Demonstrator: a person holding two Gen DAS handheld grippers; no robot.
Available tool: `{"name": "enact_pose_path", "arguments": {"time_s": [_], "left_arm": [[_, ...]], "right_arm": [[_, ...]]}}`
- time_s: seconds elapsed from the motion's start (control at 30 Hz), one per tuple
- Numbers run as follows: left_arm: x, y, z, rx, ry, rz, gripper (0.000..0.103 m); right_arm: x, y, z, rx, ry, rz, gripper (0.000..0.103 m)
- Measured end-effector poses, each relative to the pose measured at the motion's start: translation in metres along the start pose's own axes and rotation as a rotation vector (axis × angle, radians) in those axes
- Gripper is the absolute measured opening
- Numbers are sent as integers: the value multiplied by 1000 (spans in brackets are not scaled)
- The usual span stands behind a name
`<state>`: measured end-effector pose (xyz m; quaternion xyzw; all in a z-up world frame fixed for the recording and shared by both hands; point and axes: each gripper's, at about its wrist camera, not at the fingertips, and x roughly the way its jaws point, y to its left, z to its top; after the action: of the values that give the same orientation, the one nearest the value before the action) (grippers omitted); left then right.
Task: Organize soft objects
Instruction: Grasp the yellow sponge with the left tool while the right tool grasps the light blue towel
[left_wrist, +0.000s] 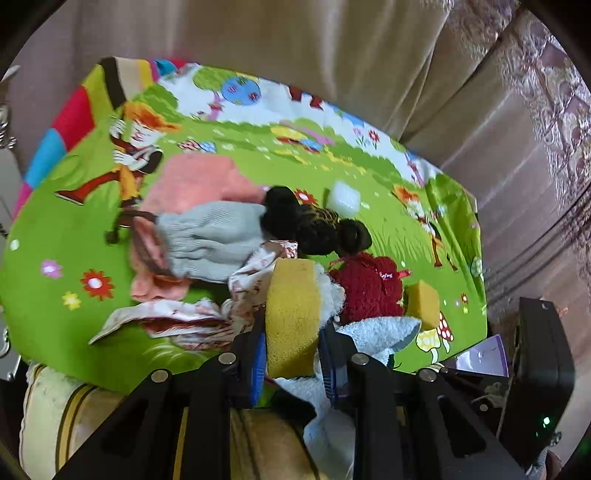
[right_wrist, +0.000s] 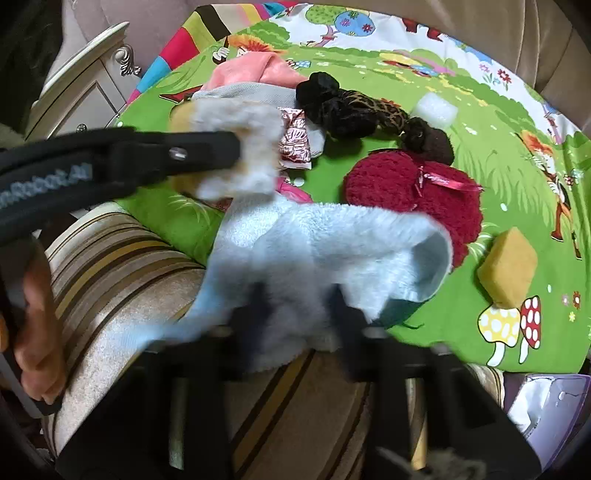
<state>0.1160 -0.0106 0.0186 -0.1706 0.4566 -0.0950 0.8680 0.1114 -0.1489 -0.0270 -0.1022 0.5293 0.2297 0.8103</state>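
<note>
My left gripper is shut on a yellow sponge, which stands upright between its blue pads over the near edge of the cartoon mat. In the right wrist view one of its black fingers reaches in from the left, with the sponge and some white fluff at its tip. My right gripper is blurred. It is shut on a bunched light blue towel, which drapes over the mat's edge and also shows in the left wrist view as the towel.
On the mat lie a red fluffy piece, a second yellow sponge, a white foam block, a black and leopard plush, grey cloth, pink cloth and patterned cloth. A striped cushion lies below.
</note>
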Motion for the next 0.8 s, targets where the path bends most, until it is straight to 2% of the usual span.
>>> {"name": "enact_pose_path", "arguments": {"time_s": [0.1, 0.2, 0.5, 0.8], "left_arm": [[-13, 5, -5, -15, -27, 5, 26], [-23, 7, -12, -32, -46, 3, 26], [-49, 5, -27, -42, -90, 6, 26], [-73, -11, -31, -15, -127, 2, 26]], "right_arm": [[-9, -1, -3, 1, -31, 2, 18], [-21, -1, -9, 5, -69, -7, 15], [-63, -3, -22, 24, -177, -38, 13], [-114, -21, -34, 80, -279, -58, 13]]}}
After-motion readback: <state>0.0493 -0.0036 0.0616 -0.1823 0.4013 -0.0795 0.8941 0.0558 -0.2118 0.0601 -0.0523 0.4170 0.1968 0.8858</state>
